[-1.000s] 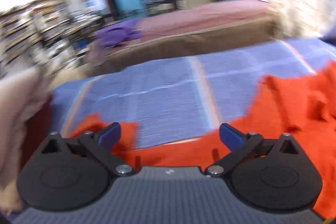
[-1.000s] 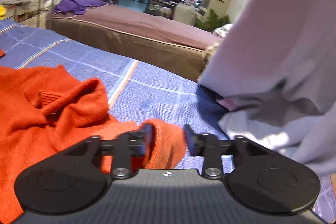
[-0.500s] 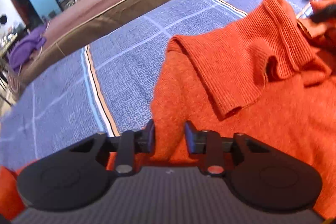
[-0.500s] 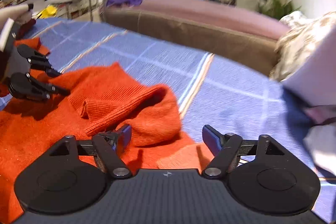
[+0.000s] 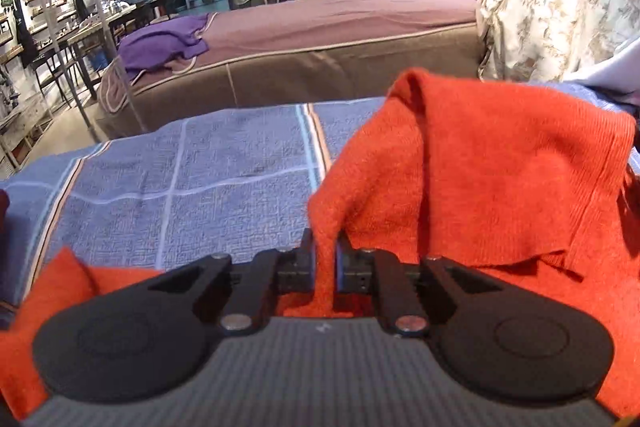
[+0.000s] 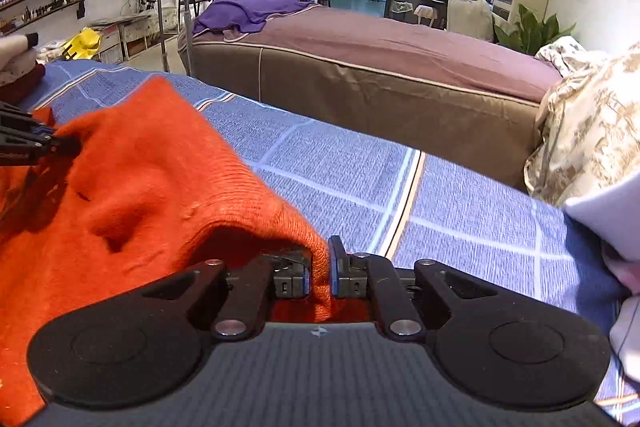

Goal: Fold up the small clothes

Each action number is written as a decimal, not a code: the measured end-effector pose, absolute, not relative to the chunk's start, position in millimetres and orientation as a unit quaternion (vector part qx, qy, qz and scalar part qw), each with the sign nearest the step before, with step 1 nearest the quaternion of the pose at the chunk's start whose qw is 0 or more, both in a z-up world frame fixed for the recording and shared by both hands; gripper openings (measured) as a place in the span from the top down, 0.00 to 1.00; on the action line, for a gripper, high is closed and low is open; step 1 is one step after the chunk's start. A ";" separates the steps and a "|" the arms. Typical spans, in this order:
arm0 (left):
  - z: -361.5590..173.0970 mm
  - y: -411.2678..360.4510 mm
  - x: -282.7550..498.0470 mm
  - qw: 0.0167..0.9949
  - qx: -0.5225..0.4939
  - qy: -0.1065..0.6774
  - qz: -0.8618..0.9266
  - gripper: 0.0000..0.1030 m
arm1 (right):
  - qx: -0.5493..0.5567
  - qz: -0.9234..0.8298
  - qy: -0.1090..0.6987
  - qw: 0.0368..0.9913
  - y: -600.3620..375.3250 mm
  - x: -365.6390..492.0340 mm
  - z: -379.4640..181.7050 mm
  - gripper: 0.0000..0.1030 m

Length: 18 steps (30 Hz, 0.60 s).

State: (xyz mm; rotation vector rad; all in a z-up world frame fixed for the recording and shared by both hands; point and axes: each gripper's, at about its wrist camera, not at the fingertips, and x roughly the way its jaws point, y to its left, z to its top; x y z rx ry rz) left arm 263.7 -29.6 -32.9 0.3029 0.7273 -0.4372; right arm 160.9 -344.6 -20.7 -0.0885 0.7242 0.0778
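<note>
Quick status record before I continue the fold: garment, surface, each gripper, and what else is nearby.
garment: orange knit sweater, partly lifted off the surface
surface: blue plaid bedspread
left gripper: shut on a pinch of sweater fabric
right gripper: shut on a sweater edge
nearby: white garment at right, floral bedding behind it, brown bed with purple cloth beyond

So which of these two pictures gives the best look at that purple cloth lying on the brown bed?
The right wrist view: the purple cloth lies heaped on the bed's corner, unobstructed and sharp. The left wrist view also shows it, but nearer the picture's edge and more stretched.
</note>
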 end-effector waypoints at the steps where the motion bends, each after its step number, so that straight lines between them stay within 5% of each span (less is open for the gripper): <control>1: -37.7 -33.3 263.9 0.897 0.163 0.355 -0.208 0.90 | -0.047 0.033 0.354 0.933 -342.5 166.3 -23.8 0.85; 4: -55.5 -47.0 260.3 0.886 0.215 0.362 -0.196 0.75 | -0.077 -0.001 0.350 0.933 -337.6 183.9 -41.6 0.82; 7: -67.4 -56.7 249.9 0.880 0.260 0.350 -0.188 0.58 | -0.051 -0.038 0.363 0.930 -350.6 193.6 -56.9 0.58; 11: -57.8 -47.2 229.7 0.884 0.284 0.324 -0.179 0.33 | 0.027 -0.052 0.342 0.938 -363.4 164.0 -44.7 0.48; 15: -35.6 -11.2 204.1 0.906 0.236 0.311 -0.166 0.09 | 0.067 -0.028 0.292 0.954 -357.2 100.9 -19.4 0.05; 18: -26.9 22.3 183.0 0.909 0.175 0.341 -0.167 0.08 | 0.107 0.006 0.296 0.949 -351.3 52.7 -11.8 0.01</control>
